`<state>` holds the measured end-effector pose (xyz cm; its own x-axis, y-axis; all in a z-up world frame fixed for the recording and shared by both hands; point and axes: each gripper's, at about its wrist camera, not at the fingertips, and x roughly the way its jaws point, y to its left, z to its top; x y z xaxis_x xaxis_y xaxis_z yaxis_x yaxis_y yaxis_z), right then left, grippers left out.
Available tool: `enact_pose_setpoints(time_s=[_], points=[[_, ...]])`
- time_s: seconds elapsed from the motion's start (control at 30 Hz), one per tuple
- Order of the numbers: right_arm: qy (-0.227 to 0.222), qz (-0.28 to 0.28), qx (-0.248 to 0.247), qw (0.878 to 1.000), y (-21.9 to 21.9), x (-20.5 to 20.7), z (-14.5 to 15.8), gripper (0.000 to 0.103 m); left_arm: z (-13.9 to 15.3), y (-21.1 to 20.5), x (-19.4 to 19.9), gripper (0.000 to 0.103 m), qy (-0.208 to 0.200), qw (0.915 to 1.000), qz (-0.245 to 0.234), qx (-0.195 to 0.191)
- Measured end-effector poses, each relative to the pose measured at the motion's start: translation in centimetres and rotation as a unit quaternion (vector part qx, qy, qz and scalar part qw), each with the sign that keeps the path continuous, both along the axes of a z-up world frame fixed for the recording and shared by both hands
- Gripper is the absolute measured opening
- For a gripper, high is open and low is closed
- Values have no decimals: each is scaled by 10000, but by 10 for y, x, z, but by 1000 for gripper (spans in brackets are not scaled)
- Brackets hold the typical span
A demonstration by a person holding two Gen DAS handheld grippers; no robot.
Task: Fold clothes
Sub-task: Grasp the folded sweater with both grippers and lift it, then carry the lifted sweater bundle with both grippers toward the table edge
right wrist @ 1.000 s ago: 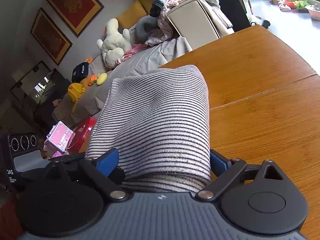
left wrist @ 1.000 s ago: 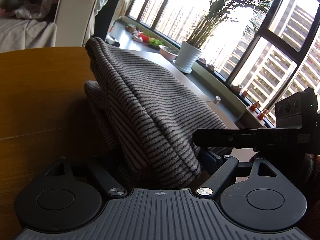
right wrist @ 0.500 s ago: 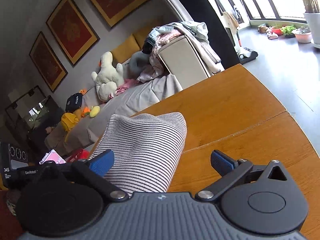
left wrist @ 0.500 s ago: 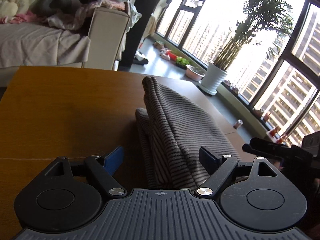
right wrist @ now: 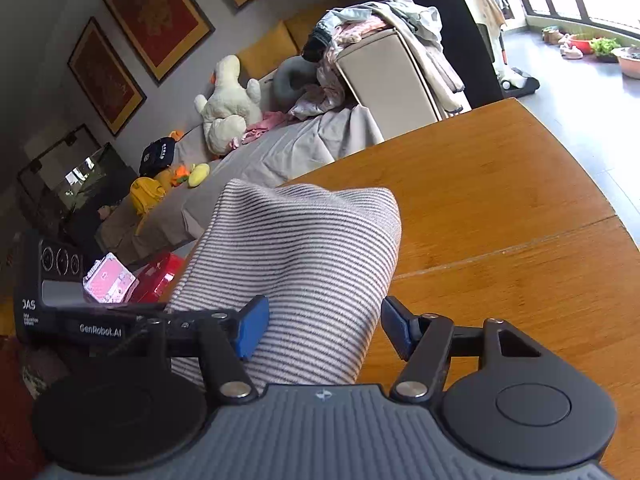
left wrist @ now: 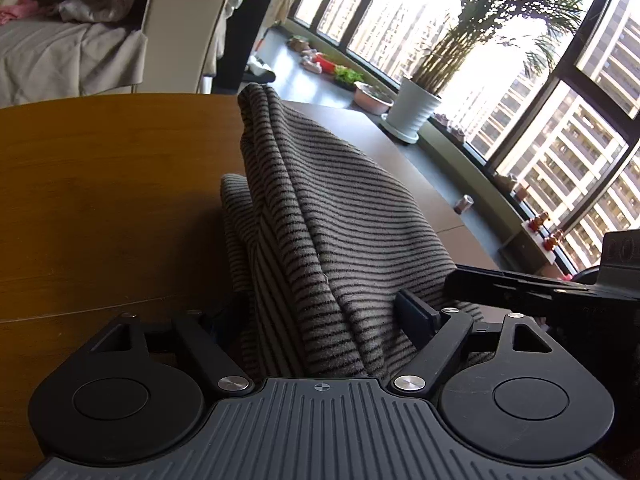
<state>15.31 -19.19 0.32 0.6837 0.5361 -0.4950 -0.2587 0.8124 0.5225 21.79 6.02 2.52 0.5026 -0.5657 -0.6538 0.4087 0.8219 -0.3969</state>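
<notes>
I see grey striped knit cloth (left wrist: 352, 216) bunched up, lifted off brown wooden table (left wrist: 100, 184). Feels soft, floppy, light, fuzzy; thick layers won't slip much. Left gripper (left wrist: 320, 320) pinches 1 end, right gripper (right wrist: 320, 320) pinches other. I'd hold at edges, corners.

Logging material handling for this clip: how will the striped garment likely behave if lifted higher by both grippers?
The striped garment likely flops: it drapes in soft folds between the left gripper and right gripper. Its knit looks thick, so probably grippy. The unheld part would likely sag toward the table.
</notes>
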Motion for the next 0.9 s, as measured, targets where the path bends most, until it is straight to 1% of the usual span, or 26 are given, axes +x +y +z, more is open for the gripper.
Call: enact_pose_setpoints(time_s=[0.03,0.1,0.13,0.17,0.23,0.27,0.3,0.37,0.4,0.43,0.5,0.57,0.6,0.63,0.67,0.73,0.77,0.83,0.87,0.9], points=[[10,-19,32,10000,-1,6,0,73,0,0,-1,80,2,10000,-8,-2],[-22,-9,115,9999,0,17,1,85,-1,0,-2,79,5,10000,-23,-7],[-84,38,173,9998,2,21,3,86,-2,0,-2,78,20,10000,-20,-29],[-146,86,232,9996,4,24,5,84,-2,0,-3,77,38,10000,-14,-58],[-269,181,348,9989,9,31,9,77,-3,0,-6,75,67,9999,-13,-128],[-331,228,406,9984,11,35,11,70,-4,0,-8,75,64,9998,-36,-164],[-393,275,464,9978,13,38,13,66,-4,0,-10,75,61,9998,-60,-200],[-462,384,498,9969,17,43,19,65,-8,3,-13,80,115,9993,-123,-326],[-403,389,299,9980,20,45,21,65,-10,3,-13,82,119,9993,-130,-327],[-345,379,186,9985,18,43,20,65,-11,3,-13,82,114,9994,-127,-304],[-239,363,62,9990,12,36,18,65,-6,3,-16,82,-4,9999,-27,-120],[-134,347,-63,9993,7,29,15,68,-1,2,-19,90,-139,9998,87,85],[-81,339,-125,9993,4,26,14,71,2,1,-21,90,-206,9995,144,188],[-29,331,-187,9993,1,23,13,74,5,3,-23,90,-211,9995,165,172],[24,323,-249,9992,-2,20,12,86,7,5,-25,92,-194,9996,172,113],[75,455,-5,9989,-10,9,10,96,7,9,-25,95,-44,9998,151,-94],[137,500,46,9986,-11,5,8,96,5,10,-23,95,42,9997,143,-176],[264,561,0,9981,-7,4,1,96,-4,9,-14,95,239,9992,154,-272],[313,600,-65,9977,-2,6,-1,93,-9,9,-9,95,338,9988,172,-301],[316,666,-157,9972,6,11,-3,77,-13,10,-8,95,303,9987,174,-363]])
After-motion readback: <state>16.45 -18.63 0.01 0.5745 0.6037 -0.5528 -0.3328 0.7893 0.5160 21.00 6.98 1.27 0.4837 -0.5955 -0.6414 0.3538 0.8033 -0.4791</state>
